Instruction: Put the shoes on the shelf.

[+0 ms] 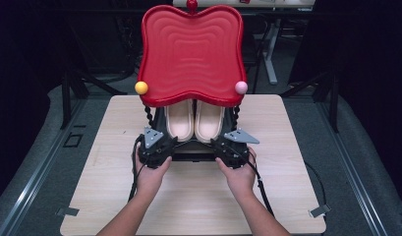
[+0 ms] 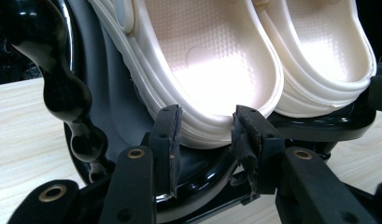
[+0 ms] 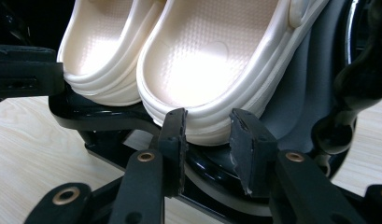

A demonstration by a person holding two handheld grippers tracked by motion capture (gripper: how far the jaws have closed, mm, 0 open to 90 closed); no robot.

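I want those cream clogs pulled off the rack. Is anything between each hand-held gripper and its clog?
Nothing visible. The left hand-held gripper sits open at the left clog's heel, the right hand-held gripper open at the right clog's.

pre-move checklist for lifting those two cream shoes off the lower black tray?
1. Left gripper at the left shoe heel: ok, jaws straddle the heel rim.
2. Right gripper at the right shoe heel: ok, same.
3. Jaws closed on the shoes: not ok, both open.
4. Shoes seated side by side on the black tray: ok.
5. Clearance under the red tray above: cannot tell.
6. Cables clear of the rack: ok, they trail back toward the person.
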